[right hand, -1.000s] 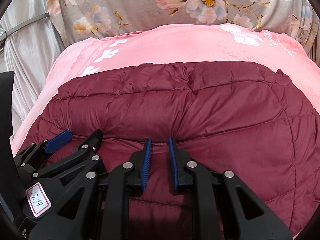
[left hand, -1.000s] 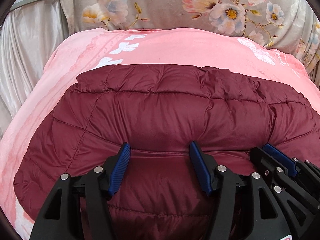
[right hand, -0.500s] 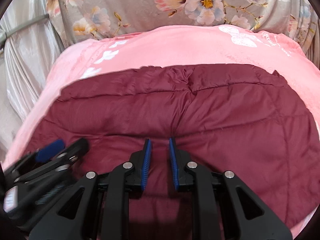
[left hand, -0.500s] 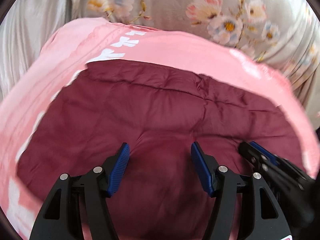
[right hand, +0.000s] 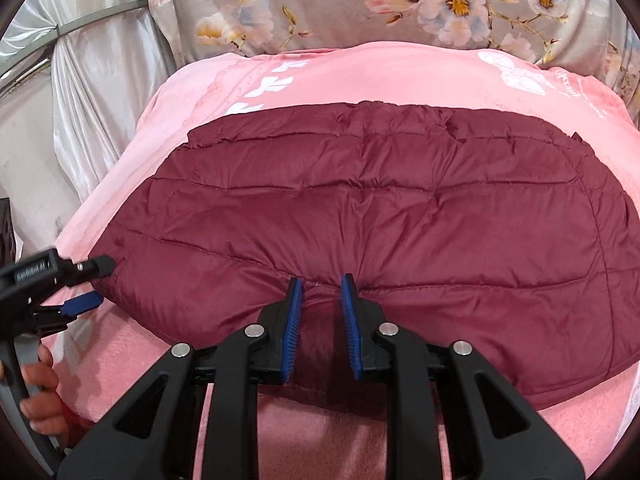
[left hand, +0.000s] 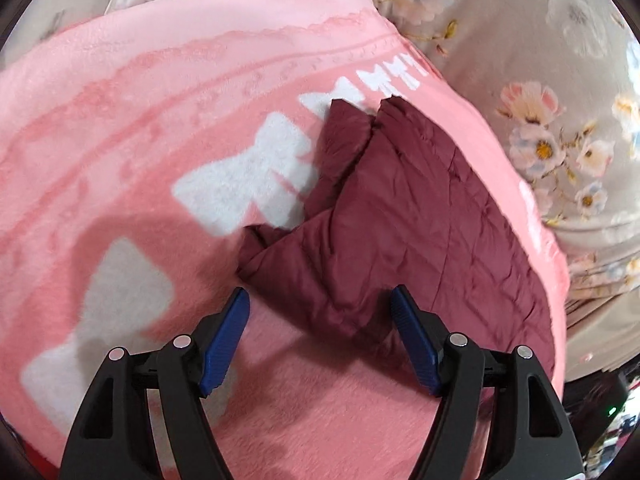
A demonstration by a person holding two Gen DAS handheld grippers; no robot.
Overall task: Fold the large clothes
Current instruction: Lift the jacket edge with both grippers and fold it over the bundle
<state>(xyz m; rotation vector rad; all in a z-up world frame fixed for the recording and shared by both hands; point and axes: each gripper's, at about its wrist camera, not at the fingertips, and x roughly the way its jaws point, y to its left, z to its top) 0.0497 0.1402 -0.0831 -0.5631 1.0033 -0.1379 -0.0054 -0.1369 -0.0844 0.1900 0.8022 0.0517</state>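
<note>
Left wrist: left gripper [left hand: 320, 320] spread wide, holding nothing, at the corner of the maroon quilted jacket [left hand: 420, 216] on the pink blanket [left hand: 120, 100]. Right wrist: right gripper [right hand: 322, 300] pinching the jacket's near edge (narrow gap).

A: How is the left gripper [left hand: 320, 312] posed?

B: Its two blue-padded fingers [left hand: 224, 340] are spread wide, with nothing clamped between them. From the right wrist view it reaches in from the left edge [right hand: 86, 286], a bare hand [right hand: 38, 394] wrapped around its grey handle.

A: And the right gripper [right hand: 320, 292]?

B: Its blue pads [right hand: 294, 320] stand close together with only a narrow gap, pinching a fold of maroon jacket [right hand: 400, 220] between the tips
</note>
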